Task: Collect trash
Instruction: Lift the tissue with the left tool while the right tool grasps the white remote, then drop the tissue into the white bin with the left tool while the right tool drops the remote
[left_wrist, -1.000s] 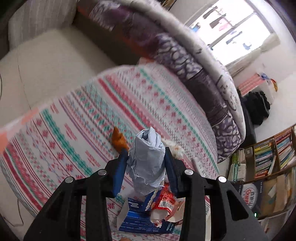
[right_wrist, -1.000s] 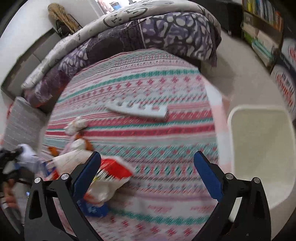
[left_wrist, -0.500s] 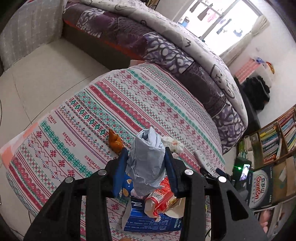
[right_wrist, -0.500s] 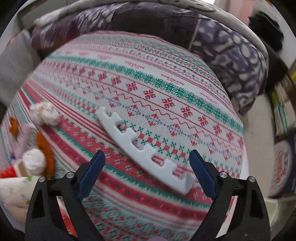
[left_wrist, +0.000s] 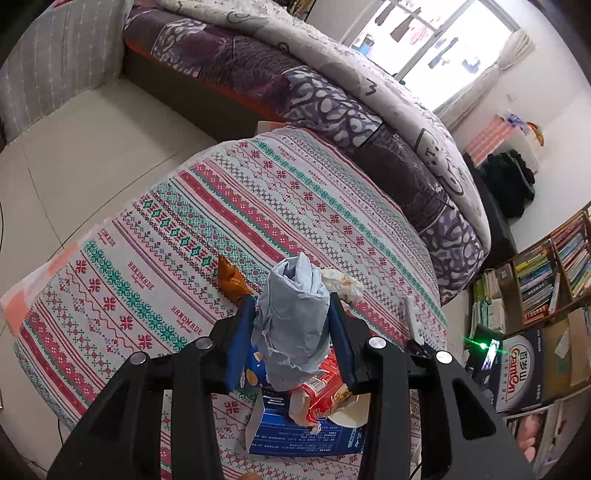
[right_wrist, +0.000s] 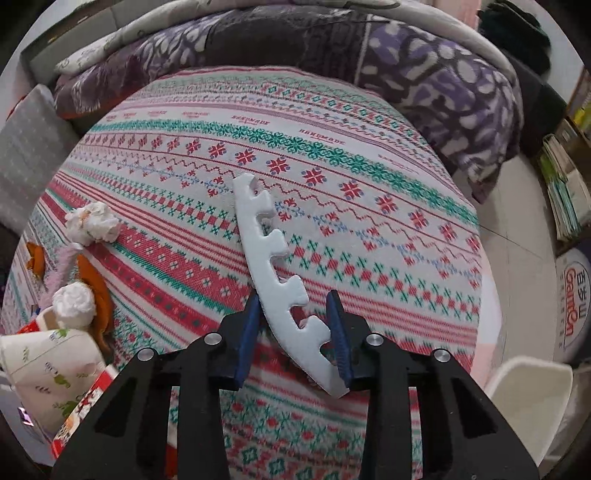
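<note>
The left claw (left_wrist: 291, 334) is clenched on a crumpled wad of pale blue-grey paper (left_wrist: 293, 325), its blue pads pressing the wad from both sides, and it hangs above the worktop (left_wrist: 229, 206), a surface covered by a cloth woven in red, green and white bands.

Taking that wad as the landmark: directly beneath it lie a crushed red snack packet (left_wrist: 321, 397) and a flat blue cardboard box (left_wrist: 306, 434), the packet resting on the box. Just beyond the wad to its left sits a small orange crumpled wrapper (left_wrist: 231, 278); just beyond it to its right is a ball of white tissue (left_wrist: 341, 282). Further right, near the worktop's edge, a long white foam strip with notches cut along one side (left_wrist: 412, 319) shows edge-on. Past the far side of the worktop, well beyond the wad, a bed with a purple and white patterned quilt (left_wrist: 332, 92) runs across the room.

The right claw (right_wrist: 293, 332) has just been closing and now stands around the near end of the foam strip (right_wrist: 275, 273), which lies on the patterned cloth (right_wrist: 369, 229) and runs away from it. The right pad touches the strip's notched edge and the left pad sits against its smooth edge, so the strip is gripped. In this view a white tissue ball (right_wrist: 94, 223) and orange scraps (right_wrist: 94, 288) lie far left of the strip, and a white bin (right_wrist: 524, 384) stands off the worktop's right corner.
</note>
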